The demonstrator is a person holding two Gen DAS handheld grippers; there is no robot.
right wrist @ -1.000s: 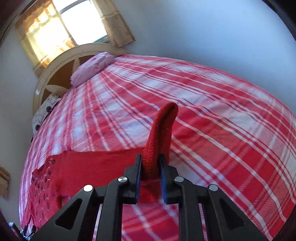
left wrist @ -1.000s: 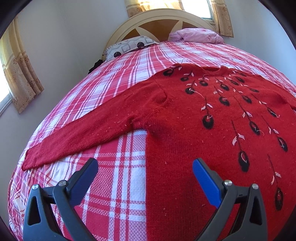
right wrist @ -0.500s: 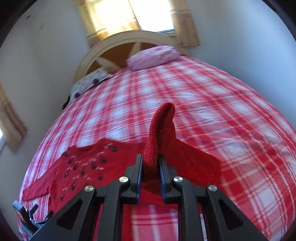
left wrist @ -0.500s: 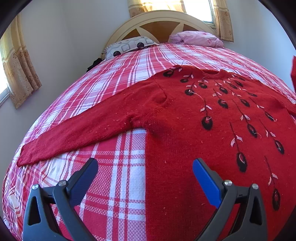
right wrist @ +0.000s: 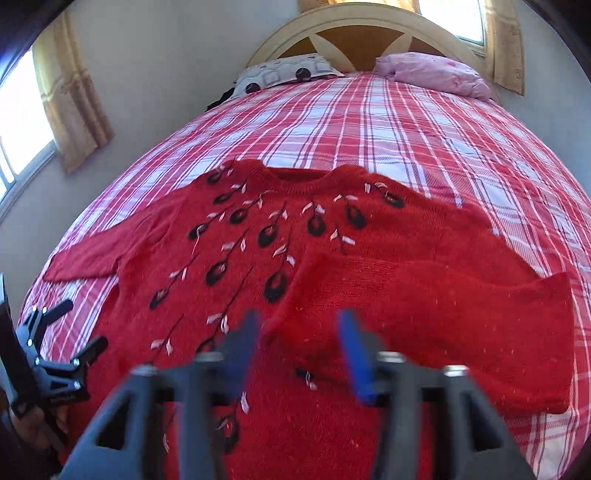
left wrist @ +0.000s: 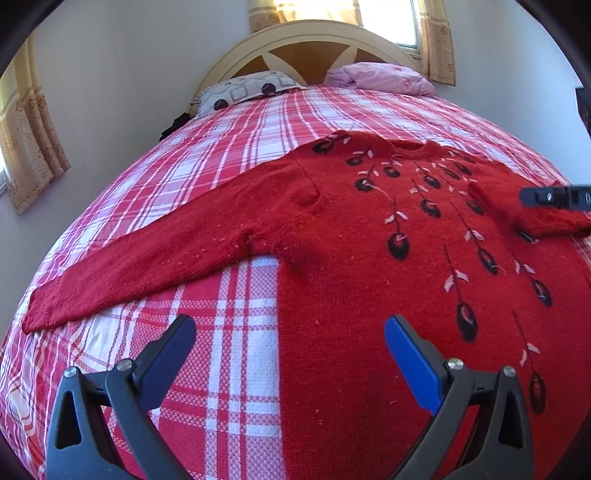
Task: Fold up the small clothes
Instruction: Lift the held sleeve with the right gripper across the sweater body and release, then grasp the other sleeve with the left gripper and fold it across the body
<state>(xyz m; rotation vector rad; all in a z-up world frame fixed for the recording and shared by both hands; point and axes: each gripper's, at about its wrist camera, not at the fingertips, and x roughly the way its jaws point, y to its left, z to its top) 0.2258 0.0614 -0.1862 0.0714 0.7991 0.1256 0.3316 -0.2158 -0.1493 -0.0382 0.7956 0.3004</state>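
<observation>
1. A red sweater (left wrist: 332,258) lies flat on a bed (left wrist: 221,177) with a red and white checked cover.
2. The sweater has black and pink flower shapes (right wrist: 266,236) sewn on its front, and its neck hole points toward the headboard (right wrist: 369,33).
3. One sleeve (left wrist: 147,266) lies stretched out straight on the bed cover, away from the sweater's body.
4. The other sleeve (right wrist: 424,314) is folded over and lies across the front of the sweater.
5. The cuff end of that folded sleeve (right wrist: 295,325) lies between the two fingers of the right claw (right wrist: 301,347).
6. The right claw is opening, and its fingers (right wrist: 243,343) do not press on the sleeve, so it has let go.
7. The right claw looks blurry in its own view.
8. The left claw (left wrist: 291,354) is wide open and holds nothing.
9. The left claw hangs over the bottom part of the sweater, with one finger (left wrist: 170,354) over the bed cover and the blue one (left wrist: 410,362) over the red knit.
10. A patterned pillow (left wrist: 243,92) and a pink pillow (left wrist: 380,77) lie next to the headboard, far from the sweater.
11. Curtains (right wrist: 74,99) hang by a window (right wrist: 22,122) on the wall beside the bed.
</observation>
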